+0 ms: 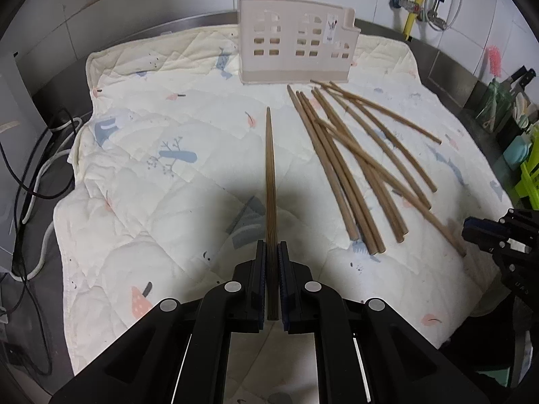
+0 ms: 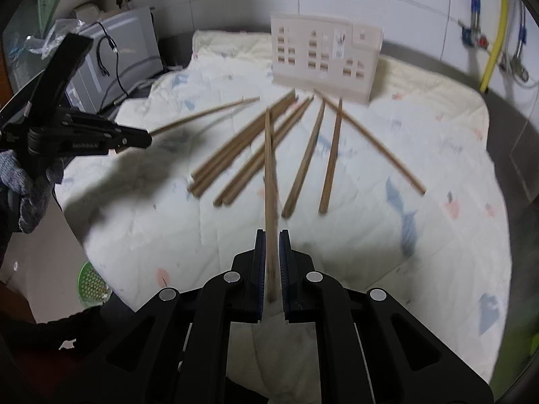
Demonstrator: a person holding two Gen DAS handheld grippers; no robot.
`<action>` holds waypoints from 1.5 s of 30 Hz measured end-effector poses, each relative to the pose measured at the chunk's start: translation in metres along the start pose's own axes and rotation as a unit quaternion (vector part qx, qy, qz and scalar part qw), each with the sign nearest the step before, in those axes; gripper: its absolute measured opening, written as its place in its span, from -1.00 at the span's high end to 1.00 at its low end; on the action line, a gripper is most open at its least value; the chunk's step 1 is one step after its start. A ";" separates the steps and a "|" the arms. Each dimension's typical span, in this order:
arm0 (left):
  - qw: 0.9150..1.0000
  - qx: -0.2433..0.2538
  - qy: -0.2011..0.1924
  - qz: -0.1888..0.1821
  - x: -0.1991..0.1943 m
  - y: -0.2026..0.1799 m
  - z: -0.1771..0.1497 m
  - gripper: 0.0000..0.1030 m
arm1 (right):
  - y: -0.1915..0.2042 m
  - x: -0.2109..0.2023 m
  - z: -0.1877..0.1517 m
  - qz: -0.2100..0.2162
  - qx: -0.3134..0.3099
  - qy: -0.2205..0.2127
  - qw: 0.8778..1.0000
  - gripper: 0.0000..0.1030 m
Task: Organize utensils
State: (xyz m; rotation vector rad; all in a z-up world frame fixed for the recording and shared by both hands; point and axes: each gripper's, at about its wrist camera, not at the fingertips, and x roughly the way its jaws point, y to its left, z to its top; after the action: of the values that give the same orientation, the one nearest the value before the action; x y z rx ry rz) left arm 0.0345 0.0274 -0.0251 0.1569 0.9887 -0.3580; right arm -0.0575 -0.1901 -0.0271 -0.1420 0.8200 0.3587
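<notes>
My left gripper [image 1: 272, 247] is shut on a wooden chopstick [image 1: 269, 175] that points forward above the quilted mat toward the beige utensil holder [image 1: 296, 50]. My right gripper [image 2: 271, 235] is shut on another chopstick [image 2: 268, 171], lifted slightly off the mat. Several loose chopsticks [image 1: 357, 158] lie fanned on the mat in front of the holder [image 2: 323, 57], also in the right wrist view as a pile [image 2: 256, 148]. The right gripper's tips [image 1: 471, 230] show at the right edge of the left wrist view; the left gripper [image 2: 145, 139] shows at left with its chopstick [image 2: 205, 114].
A cream quilted mat [image 1: 151, 202] covers the steel counter. A grey box with cables [image 2: 114, 60] stands at left. Pipes and a yellow hose [image 1: 417, 0] run on the tiled wall. Green racks and bottles [image 1: 518, 141] crowd the right edge. A green strainer [image 2: 91, 282] lies low left.
</notes>
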 end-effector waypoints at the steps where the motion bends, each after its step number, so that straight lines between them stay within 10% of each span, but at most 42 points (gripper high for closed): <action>1: 1.000 0.000 -0.003 0.000 -0.003 0.000 0.000 0.87 | 0.000 -0.005 0.005 0.000 -0.001 -0.008 1.000 0.83; 8: 0.999 -0.001 -0.032 0.002 -0.023 0.002 0.012 0.87 | 0.000 -0.018 0.026 0.001 -0.006 -0.040 0.999 0.83; 25: 0.999 0.030 -0.013 0.012 -0.023 -0.002 0.017 0.87 | -0.004 0.031 -0.014 0.029 0.008 0.070 0.997 0.78; 45: 0.998 0.054 0.002 0.018 -0.016 -0.008 0.016 0.87 | -0.005 0.027 -0.001 0.022 0.006 0.076 0.997 0.86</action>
State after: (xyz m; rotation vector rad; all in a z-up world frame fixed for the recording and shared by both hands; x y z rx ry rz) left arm 0.0363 0.0189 -0.0031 0.2729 0.9690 -0.3789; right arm -0.0395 -0.1877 -0.0474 -0.1420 0.9772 0.3872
